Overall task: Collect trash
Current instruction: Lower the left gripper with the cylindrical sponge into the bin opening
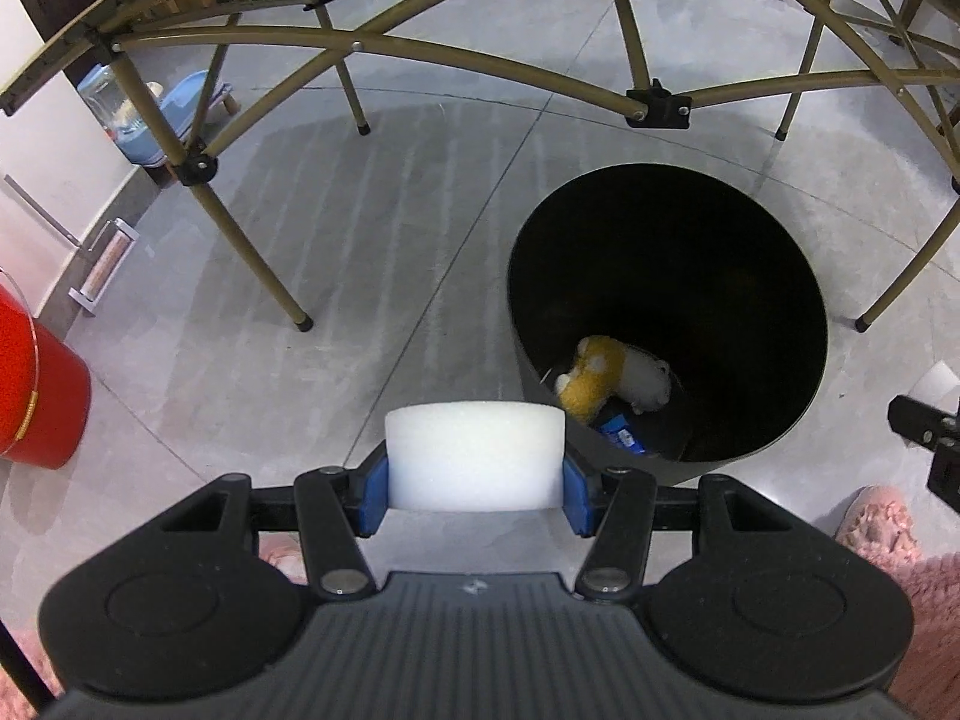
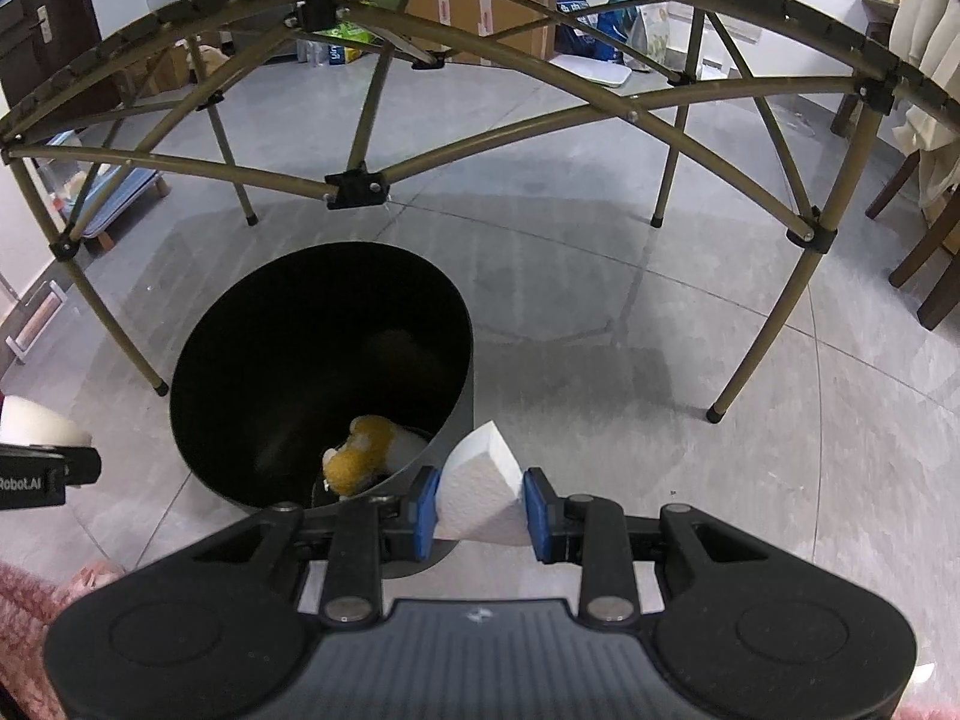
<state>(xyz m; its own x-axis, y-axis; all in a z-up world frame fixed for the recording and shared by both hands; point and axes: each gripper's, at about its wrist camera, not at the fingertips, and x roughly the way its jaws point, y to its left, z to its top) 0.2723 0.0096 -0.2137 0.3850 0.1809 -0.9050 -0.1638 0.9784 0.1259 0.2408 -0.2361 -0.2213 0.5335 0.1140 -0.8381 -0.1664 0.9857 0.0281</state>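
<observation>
Where left-view only: red bucket [image 1: 36,384].

Your left gripper [image 1: 475,495] sits at the lower centre of its own view, angled steeply down, its blue pads [image 1: 373,495] pressed against both ends of a white foam block [image 1: 475,459]. Your right gripper [image 2: 483,510] fills the bottom of its view, also pitched down, pads clamped on a white foam wedge [image 2: 480,495]. In the left view, the right gripper's tip pokes in at the right edge.
</observation>
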